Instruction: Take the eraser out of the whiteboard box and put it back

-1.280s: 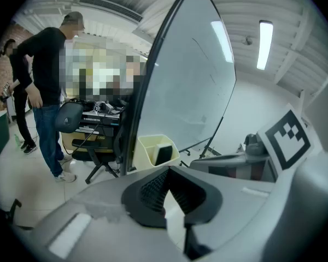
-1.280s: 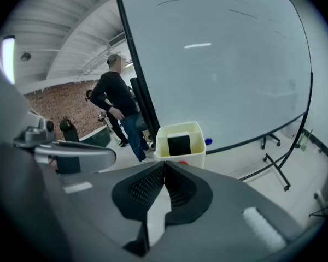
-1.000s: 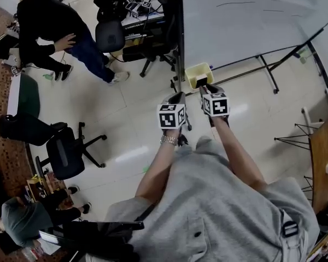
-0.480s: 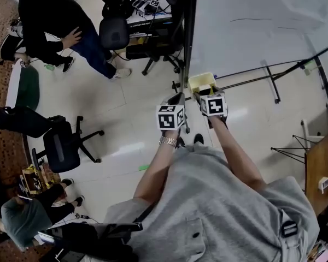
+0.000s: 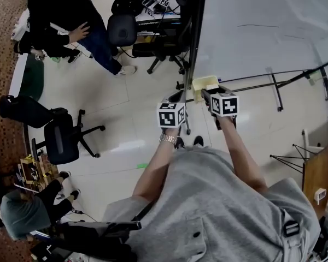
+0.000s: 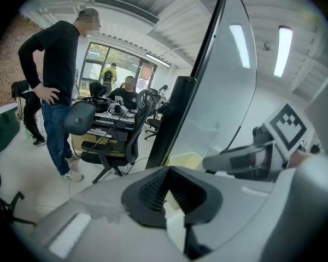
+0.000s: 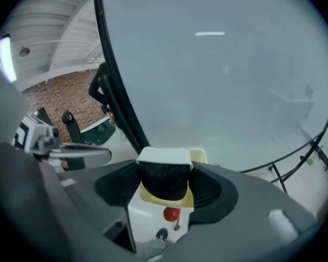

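My right gripper (image 7: 165, 171) holds the eraser (image 7: 163, 185), a block with black felt and a white back. Its jaws are closing, and both pads press on the eraser's sides. Just behind and under it is the pale yellow whiteboard box (image 7: 199, 156), with a red-capped thing (image 7: 171, 214) inside. From the head camera, the box (image 5: 205, 82) hangs at the whiteboard's lower left corner, and the right gripper (image 5: 208, 93) sits just in front of it. My left gripper (image 5: 177, 98) hovers beside it on the left. In its own view the left gripper (image 6: 168, 171) is shut and empty.
The whiteboard (image 5: 262, 21) stands on a black frame with legs (image 5: 273, 89) spread across the floor. A standing person (image 5: 71, 21), office chairs (image 5: 63, 141) and a desk with gear (image 5: 153, 7) fill the left. Another person (image 5: 22, 214) sits at the lower left.
My right gripper has drawn back a little from the yellow box, to the right, with the eraser between its jaws. The left gripper has hardly moved.
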`<state>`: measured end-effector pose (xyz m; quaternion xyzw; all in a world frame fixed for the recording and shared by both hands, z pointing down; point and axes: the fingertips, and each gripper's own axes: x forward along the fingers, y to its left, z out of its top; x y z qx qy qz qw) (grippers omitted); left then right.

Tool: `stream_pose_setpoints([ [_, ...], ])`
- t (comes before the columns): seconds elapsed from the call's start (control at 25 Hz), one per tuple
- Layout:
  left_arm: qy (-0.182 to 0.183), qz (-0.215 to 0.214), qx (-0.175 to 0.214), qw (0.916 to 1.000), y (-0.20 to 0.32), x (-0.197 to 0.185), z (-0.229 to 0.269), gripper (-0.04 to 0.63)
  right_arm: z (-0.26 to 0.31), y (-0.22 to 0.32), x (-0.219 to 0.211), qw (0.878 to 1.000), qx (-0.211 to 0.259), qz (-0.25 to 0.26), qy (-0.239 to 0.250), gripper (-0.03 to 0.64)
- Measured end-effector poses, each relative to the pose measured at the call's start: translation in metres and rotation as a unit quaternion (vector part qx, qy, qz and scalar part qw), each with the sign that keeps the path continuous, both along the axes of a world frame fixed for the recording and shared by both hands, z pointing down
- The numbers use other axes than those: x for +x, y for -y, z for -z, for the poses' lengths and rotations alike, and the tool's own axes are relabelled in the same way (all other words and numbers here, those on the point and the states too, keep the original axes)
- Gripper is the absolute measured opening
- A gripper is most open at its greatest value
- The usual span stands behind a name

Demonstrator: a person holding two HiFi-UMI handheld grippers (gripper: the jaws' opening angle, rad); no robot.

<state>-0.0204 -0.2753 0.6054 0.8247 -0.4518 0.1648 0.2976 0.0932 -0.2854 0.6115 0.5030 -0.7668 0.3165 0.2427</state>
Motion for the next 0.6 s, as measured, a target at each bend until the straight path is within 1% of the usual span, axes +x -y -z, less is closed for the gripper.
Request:
stream_pose_setpoints([
  [0.12, 0.001, 0.001, 0.004, 1.0, 0.002, 0.002, 0.002, 0.003, 0.046, 0.019, 0.001, 0.999, 0.043, 0.009, 0.016, 0.279],
  [0.24, 0.002, 0.001, 0.006, 1.0, 0.0, 0.004, 0.003, 0.003, 0.068, 0.038, -0.001, 0.997, 0.069, 0.018, 0.018, 0.279],
  [0.32, 0.003, 0.005, 0.007, 1.0, 0.0, 0.002, 0.005, 0.003, 0.063, 0.045, -0.003, 0.997, 0.069, 0.016, 0.015, 0.279],
  [0.48, 0.005, 0.015, 0.007, 0.9998, -0.002, -0.007, 0.005, 0.003, 0.035, 0.052, -0.006, 0.998, 0.067, 0.006, 0.005, 0.279],
  [0.6, 0.006, 0.023, 0.006, 0.9997, -0.004, -0.014, 0.004, 0.003, 0.004, 0.051, -0.003, 0.999, 0.046, -0.006, -0.005, 0.279],
])
